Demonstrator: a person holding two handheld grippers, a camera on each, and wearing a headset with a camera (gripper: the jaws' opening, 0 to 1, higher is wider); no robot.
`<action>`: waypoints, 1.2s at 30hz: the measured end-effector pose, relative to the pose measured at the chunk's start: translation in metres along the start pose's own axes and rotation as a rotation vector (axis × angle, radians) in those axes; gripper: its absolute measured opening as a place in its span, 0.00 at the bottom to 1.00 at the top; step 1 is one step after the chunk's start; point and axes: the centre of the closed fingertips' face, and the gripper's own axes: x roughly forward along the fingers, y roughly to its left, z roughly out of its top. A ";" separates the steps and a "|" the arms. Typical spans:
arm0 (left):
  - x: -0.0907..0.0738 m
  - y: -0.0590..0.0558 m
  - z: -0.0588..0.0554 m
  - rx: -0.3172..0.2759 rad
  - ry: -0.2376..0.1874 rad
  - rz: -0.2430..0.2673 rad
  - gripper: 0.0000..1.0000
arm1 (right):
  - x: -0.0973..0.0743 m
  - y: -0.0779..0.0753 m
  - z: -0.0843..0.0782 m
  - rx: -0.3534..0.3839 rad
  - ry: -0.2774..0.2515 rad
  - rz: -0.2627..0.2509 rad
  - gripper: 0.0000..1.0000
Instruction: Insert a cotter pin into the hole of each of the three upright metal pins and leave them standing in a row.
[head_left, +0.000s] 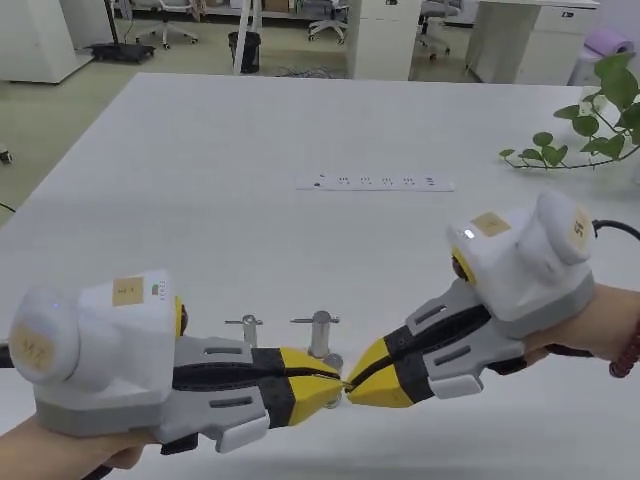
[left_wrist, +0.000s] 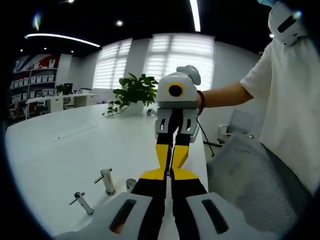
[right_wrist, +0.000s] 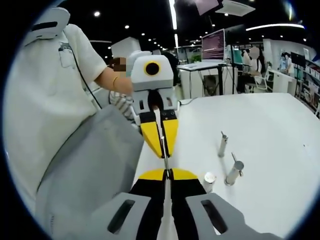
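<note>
The white worktop (head_left: 300, 130) carries the whole job, and your two tools meet tip to tip low over its near edge. The jaws of the left tool (head_left: 330, 383) are pressed together, and so are those of the right tool (head_left: 356, 383). In the right gripper view a thin grey sliver (right_wrist: 163, 147) lies along the meeting point. I judge it is a cotter pin, but you cannot tell which tool has hold of it.

Just behind the tips the upright silver metal pins stand in a row. The outer metal pin (head_left: 245, 332) carries a small wire cotter pin (head_left: 243, 321) across its top. The middle metal pin (head_left: 320, 340) carries a second cotter pin (head_left: 314, 320). So two of three seem done.

The third metal pin (right_wrist: 209, 181) stands nearest to the tools, and I see no wire through it. This one is left, I think.

In the head view the yellow jaws cover this third pin, and in the left gripper view only its top shows. Its hole is too small to make out.
</note>
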 end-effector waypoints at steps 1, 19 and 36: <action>0.000 0.000 0.000 0.001 0.002 0.000 0.01 | 0.000 0.000 -0.001 -0.002 0.009 0.000 0.03; 0.001 0.030 -0.021 0.049 0.058 0.178 0.25 | -0.011 -0.025 -0.022 -0.094 0.185 -0.124 0.02; 0.011 0.061 -0.052 0.043 0.123 0.306 0.30 | -0.020 -0.045 -0.050 -0.116 0.334 -0.187 0.02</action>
